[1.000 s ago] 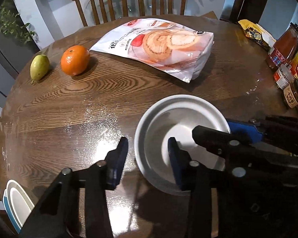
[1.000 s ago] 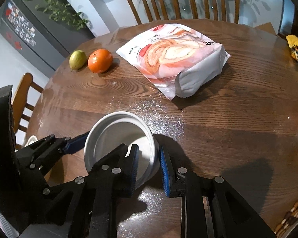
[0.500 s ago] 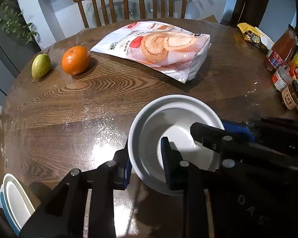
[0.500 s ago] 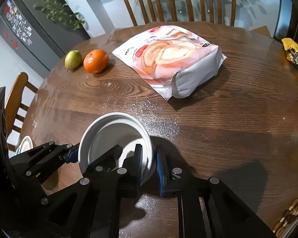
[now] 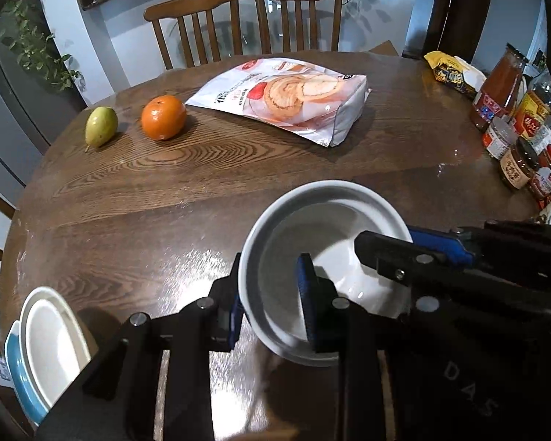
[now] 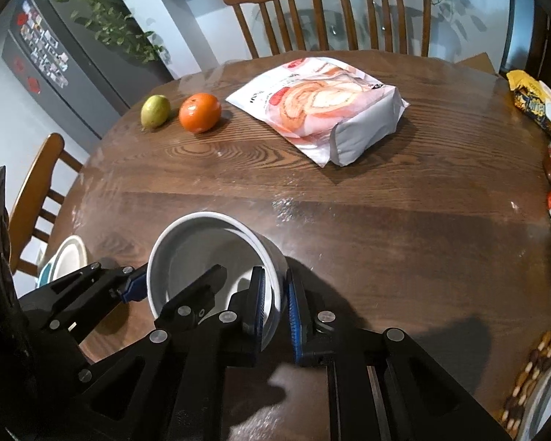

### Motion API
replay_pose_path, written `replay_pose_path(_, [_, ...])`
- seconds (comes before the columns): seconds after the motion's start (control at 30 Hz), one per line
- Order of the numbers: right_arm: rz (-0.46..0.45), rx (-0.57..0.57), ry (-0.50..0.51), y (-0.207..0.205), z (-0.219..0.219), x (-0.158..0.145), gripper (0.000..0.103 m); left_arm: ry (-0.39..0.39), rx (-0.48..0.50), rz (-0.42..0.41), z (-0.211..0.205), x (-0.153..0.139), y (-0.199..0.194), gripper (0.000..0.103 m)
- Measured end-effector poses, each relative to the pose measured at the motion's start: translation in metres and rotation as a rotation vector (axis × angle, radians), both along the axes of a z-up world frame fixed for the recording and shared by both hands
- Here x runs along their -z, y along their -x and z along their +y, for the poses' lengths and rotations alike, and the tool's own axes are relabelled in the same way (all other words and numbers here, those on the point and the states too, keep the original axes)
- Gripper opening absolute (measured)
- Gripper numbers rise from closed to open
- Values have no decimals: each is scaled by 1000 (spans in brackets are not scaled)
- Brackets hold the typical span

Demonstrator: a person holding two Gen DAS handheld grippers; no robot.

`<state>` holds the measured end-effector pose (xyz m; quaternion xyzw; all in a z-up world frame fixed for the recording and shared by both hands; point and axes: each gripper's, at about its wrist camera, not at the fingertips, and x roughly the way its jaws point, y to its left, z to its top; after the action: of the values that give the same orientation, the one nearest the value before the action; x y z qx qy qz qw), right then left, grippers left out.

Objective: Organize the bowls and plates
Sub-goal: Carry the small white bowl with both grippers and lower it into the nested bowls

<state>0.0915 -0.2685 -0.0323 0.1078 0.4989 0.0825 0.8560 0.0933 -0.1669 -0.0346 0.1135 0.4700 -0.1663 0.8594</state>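
The round white ceramic bowl (image 5: pixel 327 257) is pinched between both my claws, tilted above the round dark wooden table (image 5: pixel 209 191). My left claw (image 5: pixel 272 297) is closed on its near-left rim, one finger inside, one outside. My right claw (image 6: pixel 275 301) clamps the opposite wall the same way. Down to my left claw's left, stacked white and blue plates (image 5: pixel 44 345) sit at the table edge. Far ahead lie an orange (image 5: pixel 163 117), a green pear (image 5: pixel 101 126) and a pink cake-roll bag (image 5: pixel 290 95).
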Motion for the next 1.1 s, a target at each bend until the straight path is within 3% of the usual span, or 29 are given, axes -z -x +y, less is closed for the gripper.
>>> replay_pose_path(0.33, [-51,-43,16,34,33,-29,14,26,-52,-53,37,-26,34,25])
replay_pose_path(0.67, [-93,-143,21,48,102,-51,14,34,-159,-91,106,-42,56,25])
replay_pose_path(1.1, [-82,-286,12,38,202,-46,14,27,-301,-69,199,-37,54,25])
